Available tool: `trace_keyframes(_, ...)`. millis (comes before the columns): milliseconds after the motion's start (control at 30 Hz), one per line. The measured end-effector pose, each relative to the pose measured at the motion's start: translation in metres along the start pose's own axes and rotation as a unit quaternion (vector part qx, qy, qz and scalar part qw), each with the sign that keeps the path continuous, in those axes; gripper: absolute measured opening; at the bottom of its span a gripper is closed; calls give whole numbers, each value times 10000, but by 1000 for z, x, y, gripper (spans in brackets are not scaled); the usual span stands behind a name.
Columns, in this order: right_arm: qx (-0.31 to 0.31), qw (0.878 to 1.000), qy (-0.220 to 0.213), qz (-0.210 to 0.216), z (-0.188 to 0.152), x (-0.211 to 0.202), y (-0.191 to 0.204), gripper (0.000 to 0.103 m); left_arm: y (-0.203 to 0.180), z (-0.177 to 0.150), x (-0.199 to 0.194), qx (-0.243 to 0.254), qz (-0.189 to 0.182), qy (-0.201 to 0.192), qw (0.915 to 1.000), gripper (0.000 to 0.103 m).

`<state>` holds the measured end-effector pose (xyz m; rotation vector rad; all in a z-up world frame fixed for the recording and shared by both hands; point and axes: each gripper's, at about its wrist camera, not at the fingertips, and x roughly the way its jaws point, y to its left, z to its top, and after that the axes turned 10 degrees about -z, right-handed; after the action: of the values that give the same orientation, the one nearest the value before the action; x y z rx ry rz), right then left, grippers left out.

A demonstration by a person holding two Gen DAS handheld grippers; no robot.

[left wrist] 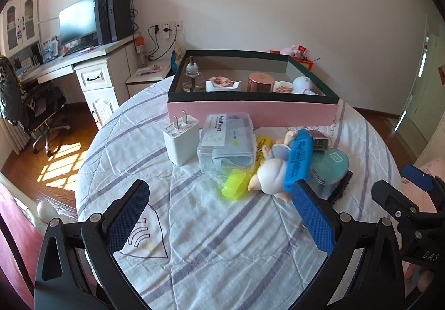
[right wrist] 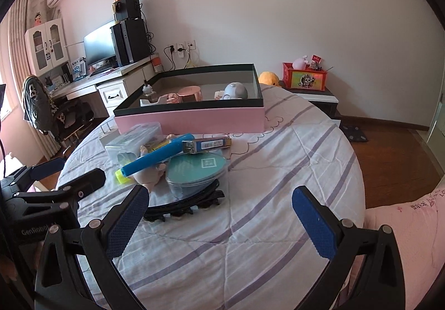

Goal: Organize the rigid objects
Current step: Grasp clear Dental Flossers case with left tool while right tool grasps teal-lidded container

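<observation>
- Doll lies half under our blue marker; its face is hidden.
- Black clip peeks from beneath the teal case.
- Both hand-held grippers, left and right, are spread wide, holding nothing.

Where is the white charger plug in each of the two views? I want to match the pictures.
Left wrist view: the white charger plug stands left of centre, prongs up, beside the clear plastic case.
Right wrist view: only its prongs and top show, mostly hidden behind that case.
Shared landmark: the pink box just behind.
</observation>
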<state>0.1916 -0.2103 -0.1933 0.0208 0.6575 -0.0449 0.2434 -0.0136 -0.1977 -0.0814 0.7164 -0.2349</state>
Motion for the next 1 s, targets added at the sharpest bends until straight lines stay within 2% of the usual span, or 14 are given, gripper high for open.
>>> trace_keyframes(233,63,9999,121,0,10,27,-4,103,24,17,46,-311,-8,437,9986,103)
trace_keyframes(333,51,9998,185,23,12,38,-4,103,26,24,63,-393,-177,575,9974,103)
trace_keyframes(433,29,9997,259,26,14,48,-2,103,25,32,80,-376,-77,724,9966,103)
trace_keyframes(500,-4,9995,310,33,15,54,-1,103,27,36,90,-464,-167,821,9954,103)
trace_keyframes(633,-66,9990,417,171,14,61,3,103,33,41,101,-532,-192,874,9946,103)
trace_keyframes(733,-69,9982,490,329,15,66,8,103,30,38,101,-310,-144,831,9960,95)
trace_keyframes(767,-90,9980,505,367,16,67,10,103,27,37,99,-205,-200,804,9964,84)
trace_keyframes(800,-131,9976,543,404,17,69,12,103,26,36,96,-140,-350,792,9961,61)
trace_keyframes(833,-166,9973,556,448,18,70,15,103,24,34,92,-111,-446,781,9959,63)
trace_keyframes(933,-284,9960,655,529,20,77,23,103,25,28,82,83,-199,717,9972,63)
trace_keyframes(1000,-389,9953,703,536,20,80,29,103,31,23,75,44,-180,727,9972,62)
